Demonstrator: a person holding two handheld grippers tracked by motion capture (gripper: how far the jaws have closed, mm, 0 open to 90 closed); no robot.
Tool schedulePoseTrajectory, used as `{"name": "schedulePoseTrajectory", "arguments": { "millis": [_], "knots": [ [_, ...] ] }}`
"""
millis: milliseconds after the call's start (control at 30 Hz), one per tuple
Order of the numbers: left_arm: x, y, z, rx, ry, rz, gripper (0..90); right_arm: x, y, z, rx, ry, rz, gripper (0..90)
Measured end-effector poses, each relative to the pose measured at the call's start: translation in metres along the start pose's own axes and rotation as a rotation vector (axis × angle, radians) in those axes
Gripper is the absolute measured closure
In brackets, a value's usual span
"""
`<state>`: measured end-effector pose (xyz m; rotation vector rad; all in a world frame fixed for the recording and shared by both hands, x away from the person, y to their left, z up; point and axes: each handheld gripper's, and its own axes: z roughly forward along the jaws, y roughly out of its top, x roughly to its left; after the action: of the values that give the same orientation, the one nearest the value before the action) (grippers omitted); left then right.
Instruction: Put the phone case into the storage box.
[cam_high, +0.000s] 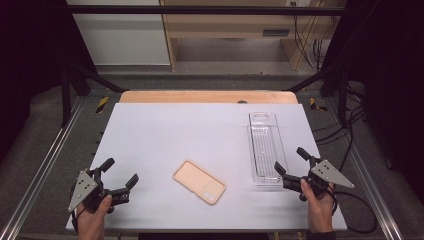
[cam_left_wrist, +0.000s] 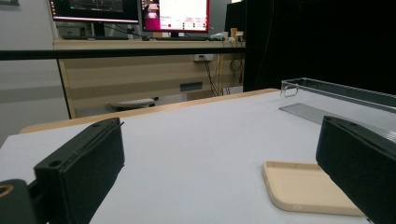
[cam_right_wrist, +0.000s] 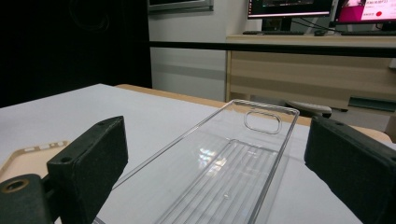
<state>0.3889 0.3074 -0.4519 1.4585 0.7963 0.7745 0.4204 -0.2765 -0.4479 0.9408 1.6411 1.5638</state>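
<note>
Item: phone case (cam_high: 199, 181), peach, flat, lying askew mid-table. Clear tray (cam_high: 264, 148), ribbed, far right. We hold left gripper (cam_high: 120, 176) and right gripper (cam_high: 291, 162) with jaws apart, empty.

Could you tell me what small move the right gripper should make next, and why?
Probably ease the right gripper forward over the near end of the clear tray and close. Its jaws stand open right at that end, holding nothing, and the tray lies straight ahead of them. The left gripper is open too, short of the phone case.
</note>
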Motion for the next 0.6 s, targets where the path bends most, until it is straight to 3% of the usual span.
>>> {"name": "schedulePoseTrajectory", "arguments": {
  "millis": [367,600],
  "knots": [
    [-0.0007,-0.0009,0.0016,0.025,0.011,-0.008,0.9,0.0006,0.0009,-0.0035,0.004,-0.054,0.046,3.9],
    [0.0002,0.0011,-0.0018,0.028,0.021,-0.013,0.7,0.0022,0.0063,-0.0016,0.053,-0.078,0.061,3.1]
  ]
}}
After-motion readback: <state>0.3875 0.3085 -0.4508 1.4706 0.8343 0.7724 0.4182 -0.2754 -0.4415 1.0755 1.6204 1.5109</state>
